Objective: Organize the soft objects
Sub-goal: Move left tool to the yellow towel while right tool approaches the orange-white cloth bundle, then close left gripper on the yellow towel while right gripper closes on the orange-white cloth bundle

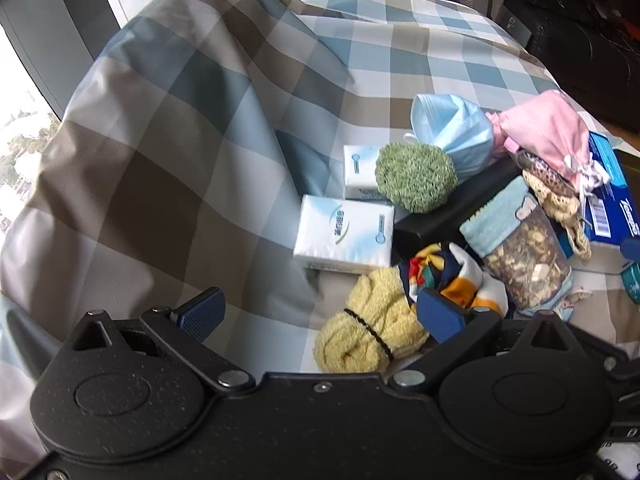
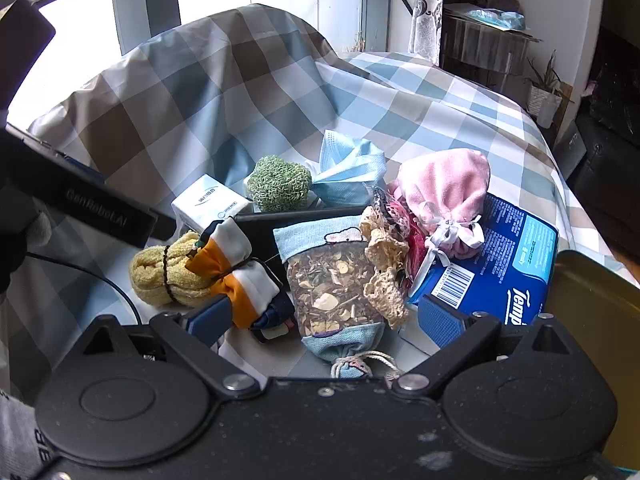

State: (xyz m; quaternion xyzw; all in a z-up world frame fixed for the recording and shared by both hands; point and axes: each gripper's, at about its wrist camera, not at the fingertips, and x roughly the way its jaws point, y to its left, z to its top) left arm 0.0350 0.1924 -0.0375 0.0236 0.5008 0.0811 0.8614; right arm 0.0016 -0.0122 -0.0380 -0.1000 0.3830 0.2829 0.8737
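- Soft items crowd the right half of the left wrist frame on a checked cloth [image 1: 192,128].
- Left gripper [image 1: 320,316] gapes wide, empty; yellow towel roll [image 1: 368,328] lies at lower centre between its fingers.
- Right gripper [image 2: 324,318] is spread apart, holding nothing; herb sachet [image 2: 332,280] sits centre frame, pink pouch [image 2: 448,196] upper right on a blue tissue pack [image 2: 516,256].

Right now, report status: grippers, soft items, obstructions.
Left gripper open, empty. Right gripper open over herb sachet. Yellow towel roll and scarf bundle unsorted. Tissue box crowds right side.
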